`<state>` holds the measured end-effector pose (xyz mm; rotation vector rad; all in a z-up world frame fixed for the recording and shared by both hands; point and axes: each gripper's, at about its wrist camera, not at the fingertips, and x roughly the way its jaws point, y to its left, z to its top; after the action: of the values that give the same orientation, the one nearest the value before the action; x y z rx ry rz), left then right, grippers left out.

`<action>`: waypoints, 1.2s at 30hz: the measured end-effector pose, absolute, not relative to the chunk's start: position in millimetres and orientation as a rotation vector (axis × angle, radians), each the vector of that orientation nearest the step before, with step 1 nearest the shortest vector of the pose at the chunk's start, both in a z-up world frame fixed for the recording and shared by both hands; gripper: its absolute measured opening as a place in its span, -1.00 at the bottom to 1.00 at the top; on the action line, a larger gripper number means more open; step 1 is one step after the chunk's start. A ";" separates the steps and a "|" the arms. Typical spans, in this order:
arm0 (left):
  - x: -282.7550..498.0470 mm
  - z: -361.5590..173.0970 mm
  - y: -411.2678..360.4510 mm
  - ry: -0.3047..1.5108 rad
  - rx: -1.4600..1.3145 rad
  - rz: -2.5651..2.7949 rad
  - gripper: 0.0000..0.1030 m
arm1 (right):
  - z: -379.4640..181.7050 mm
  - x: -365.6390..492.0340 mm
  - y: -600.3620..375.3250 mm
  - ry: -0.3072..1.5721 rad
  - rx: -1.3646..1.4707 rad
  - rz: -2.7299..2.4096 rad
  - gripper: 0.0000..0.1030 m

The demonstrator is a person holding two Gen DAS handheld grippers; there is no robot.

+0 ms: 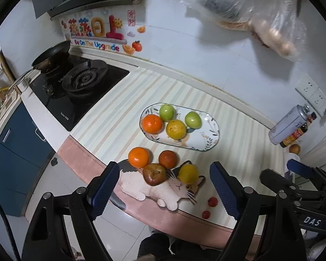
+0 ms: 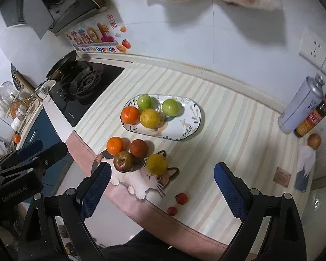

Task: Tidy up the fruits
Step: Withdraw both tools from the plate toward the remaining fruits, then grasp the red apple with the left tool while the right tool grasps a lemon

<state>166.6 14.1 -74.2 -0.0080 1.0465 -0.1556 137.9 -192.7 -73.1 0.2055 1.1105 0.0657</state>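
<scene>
- Left gripper (image 1: 165,187) and right gripper (image 2: 163,183) both hang spread wide, pinching nothing.
- Oval plate (image 1: 208,130) carries two green fruits, an orange and a yellow one.
- Four loose fruits (image 1: 156,165) cluster just in front of the plate.

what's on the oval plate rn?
Four fruits on the oval plate: one orange, one yellow citrus and two green fruits, bunched at its left end. The right end is bare. Whatever lies beneath the fruits is hidden.
</scene>
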 end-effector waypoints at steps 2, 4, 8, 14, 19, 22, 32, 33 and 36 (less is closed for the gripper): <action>173.2 -83.4 16.8 1.062 0.000 -0.139 0.92 | -83.6 142.8 -193.0 1.128 0.215 0.062 0.89; 180.2 -93.9 19.8 1.072 0.009 -0.120 0.93 | -98.7 149.4 -192.1 1.157 0.231 0.064 0.89; 198.2 -123.0 29.1 1.120 0.030 -0.062 0.93 | -146.3 170.7 -186.0 1.224 0.266 0.086 0.89; 225.4 -176.5 44.2 1.224 0.048 -0.005 0.93 | -246.1 207.3 -172.3 1.363 0.346 0.096 0.89; 239.0 -214.3 46.9 1.307 0.064 0.000 0.93 | -314.1 228.9 -159.8 1.467 0.438 0.105 0.71; 245.2 -228.8 46.0 1.345 0.061 -0.012 0.93 | -340.6 236.1 -153.0 1.505 0.474 0.120 0.22; 259.9 -285.2 12.8 1.475 0.088 -0.144 0.92 | -331.5 214.4 -163.5 1.508 0.318 0.055 0.21; 261.2 -294.1 7.8 1.490 0.098 -0.160 0.92 | -333.8 213.0 -165.3 1.512 0.318 0.049 0.21; 263.3 -309.5 -2.6 1.505 0.122 -0.193 0.36 | -340.7 209.6 -170.0 1.510 0.337 0.043 0.22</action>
<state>263.3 -2.6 -309.5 0.1225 1.5052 -0.1930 209.6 -170.0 -340.7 0.3375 1.5100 0.0434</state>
